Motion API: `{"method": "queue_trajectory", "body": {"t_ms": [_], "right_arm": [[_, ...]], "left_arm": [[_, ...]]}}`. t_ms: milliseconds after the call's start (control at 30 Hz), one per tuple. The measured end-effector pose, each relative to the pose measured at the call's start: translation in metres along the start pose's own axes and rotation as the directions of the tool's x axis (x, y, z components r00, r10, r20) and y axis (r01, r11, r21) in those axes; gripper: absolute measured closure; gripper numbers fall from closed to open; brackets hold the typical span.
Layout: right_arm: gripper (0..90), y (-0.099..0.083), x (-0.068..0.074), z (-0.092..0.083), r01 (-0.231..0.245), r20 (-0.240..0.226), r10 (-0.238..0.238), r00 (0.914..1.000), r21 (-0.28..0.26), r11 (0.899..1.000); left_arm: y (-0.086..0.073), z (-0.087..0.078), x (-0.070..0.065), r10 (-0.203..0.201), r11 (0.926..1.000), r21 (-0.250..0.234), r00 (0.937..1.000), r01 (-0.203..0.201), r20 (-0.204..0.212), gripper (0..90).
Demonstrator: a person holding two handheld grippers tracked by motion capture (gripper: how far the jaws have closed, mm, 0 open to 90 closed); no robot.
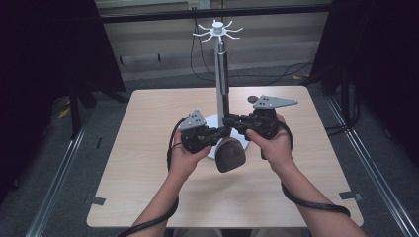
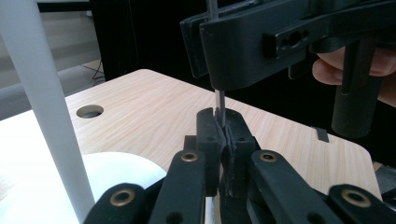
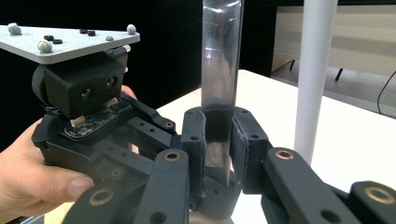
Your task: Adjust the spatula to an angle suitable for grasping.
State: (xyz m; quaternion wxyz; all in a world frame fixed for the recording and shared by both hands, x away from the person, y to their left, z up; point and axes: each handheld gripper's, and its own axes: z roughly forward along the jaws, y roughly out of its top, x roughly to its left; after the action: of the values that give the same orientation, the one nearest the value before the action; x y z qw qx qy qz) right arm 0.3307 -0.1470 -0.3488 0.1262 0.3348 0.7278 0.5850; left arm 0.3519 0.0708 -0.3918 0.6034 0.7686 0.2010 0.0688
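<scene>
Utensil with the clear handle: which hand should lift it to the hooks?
Right, probably: the right gripper clasps the clear handle, nearer the hooks; the left gripper only pinches the thin metal shaft lower down.

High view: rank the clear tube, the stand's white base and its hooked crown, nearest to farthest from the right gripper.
1. clear tube: upright, clamped in the right gripper at its lower end.
2. white base: on the table, just below and left of the jaws.
3. hooked crown: on top of the stand's pole, far above.
</scene>
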Motion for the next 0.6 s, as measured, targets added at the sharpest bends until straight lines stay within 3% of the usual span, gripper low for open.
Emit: {"method": "queue_trajectory", "body": {"t_ms": [233, 333, 600], "right_arm": [[75.6, 0.0, -0.002, 0.001, 0.018, 0.022, -0.018, 0.9996, -0.004, 1.0], [69.6, -0.001, -0.003, 0.0, 0.018, 0.036, -0.018, 0.9992, -0.009, 1.0], [63.8, -0.005, -0.006, -0.007, 0.023, 0.057, -0.023, 0.9981, 0.0, 1.0]], "left_arm": [[0.001, 0.004, 0.004, 0.011, 0.9999, 0.007, 0.9999, -0.011, -0.007, 86.8], [0.001, 0.003, 0.006, 0.008, 0.9999, 0.014, 0.9997, -0.008, -0.025, 86.6], [-0.001, 0.0, 0.016, -0.006, 0.9999, 0.013, 0.9985, 0.007, -0.055, 85.1]]}}
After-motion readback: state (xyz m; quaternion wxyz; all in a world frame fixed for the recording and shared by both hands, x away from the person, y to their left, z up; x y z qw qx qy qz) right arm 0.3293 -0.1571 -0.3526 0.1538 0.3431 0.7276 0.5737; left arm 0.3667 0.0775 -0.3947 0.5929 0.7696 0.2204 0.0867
